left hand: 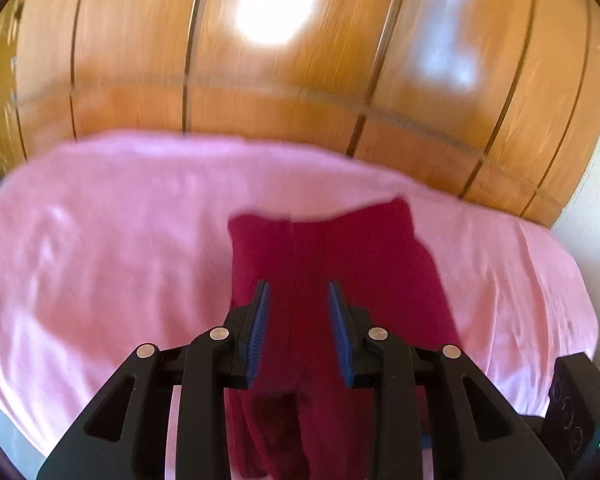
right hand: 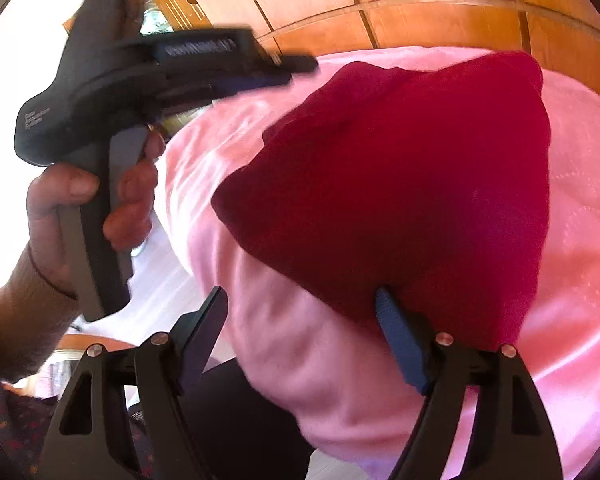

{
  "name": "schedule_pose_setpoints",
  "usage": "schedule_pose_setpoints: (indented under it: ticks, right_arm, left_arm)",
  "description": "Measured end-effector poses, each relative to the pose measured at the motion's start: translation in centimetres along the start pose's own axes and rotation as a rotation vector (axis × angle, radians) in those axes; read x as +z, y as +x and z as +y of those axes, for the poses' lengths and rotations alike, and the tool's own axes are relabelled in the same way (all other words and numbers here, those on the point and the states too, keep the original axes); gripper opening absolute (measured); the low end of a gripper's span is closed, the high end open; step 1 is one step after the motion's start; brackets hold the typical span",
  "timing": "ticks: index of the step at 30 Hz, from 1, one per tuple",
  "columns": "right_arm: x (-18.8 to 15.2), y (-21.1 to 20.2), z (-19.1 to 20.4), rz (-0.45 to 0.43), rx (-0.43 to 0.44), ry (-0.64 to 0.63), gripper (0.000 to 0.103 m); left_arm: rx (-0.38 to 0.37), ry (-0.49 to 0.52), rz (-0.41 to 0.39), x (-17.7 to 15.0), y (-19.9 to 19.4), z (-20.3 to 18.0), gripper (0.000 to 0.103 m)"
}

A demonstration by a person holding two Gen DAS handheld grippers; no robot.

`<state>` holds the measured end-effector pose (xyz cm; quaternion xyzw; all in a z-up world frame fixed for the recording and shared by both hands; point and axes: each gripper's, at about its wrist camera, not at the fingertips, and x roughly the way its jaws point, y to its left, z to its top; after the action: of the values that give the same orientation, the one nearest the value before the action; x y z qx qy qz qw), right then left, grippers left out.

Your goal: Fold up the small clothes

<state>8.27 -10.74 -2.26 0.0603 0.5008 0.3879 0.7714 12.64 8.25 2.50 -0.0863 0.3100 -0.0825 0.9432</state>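
A dark red small garment (left hand: 332, 264) lies folded on a pink cloth (left hand: 108, 248) that covers the table. My left gripper (left hand: 299, 290) is open, its blue pads (left hand: 260, 320) hovering above the garment's near part with nothing between them. In the right wrist view the red garment (right hand: 412, 184) fills the middle. My right gripper (right hand: 300, 300) is open wide at the near edge of the garment. Its right finger (right hand: 400, 336) touches the garment's near hem, its left finger (right hand: 204, 328) is off the cloth edge. The left gripper's body (right hand: 140, 92) shows at upper left, held by a hand.
A wooden panelled wall (left hand: 260, 80) stands behind the table. The pink cloth (right hand: 580, 240) hangs over the near table edge. The person's hand and wrist (right hand: 40, 232) are at the left of the right wrist view.
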Motion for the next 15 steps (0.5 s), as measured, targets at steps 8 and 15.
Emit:
schedule_pose_setpoints:
  ticks: [8, 15]
  right_arm:
    - [2.5, -6.9, -5.1, -0.189, -0.153, 0.148, 0.053]
    - [9.5, -4.3, -7.5, -0.245, -0.235, 0.182, 0.043]
  left_arm:
    - [-0.063, 0.029, 0.105, -1.1, 4.1, -2.0, 0.028]
    - [-0.019, 0.017, 0.161, -3.1, 6.3, -0.7, 0.028]
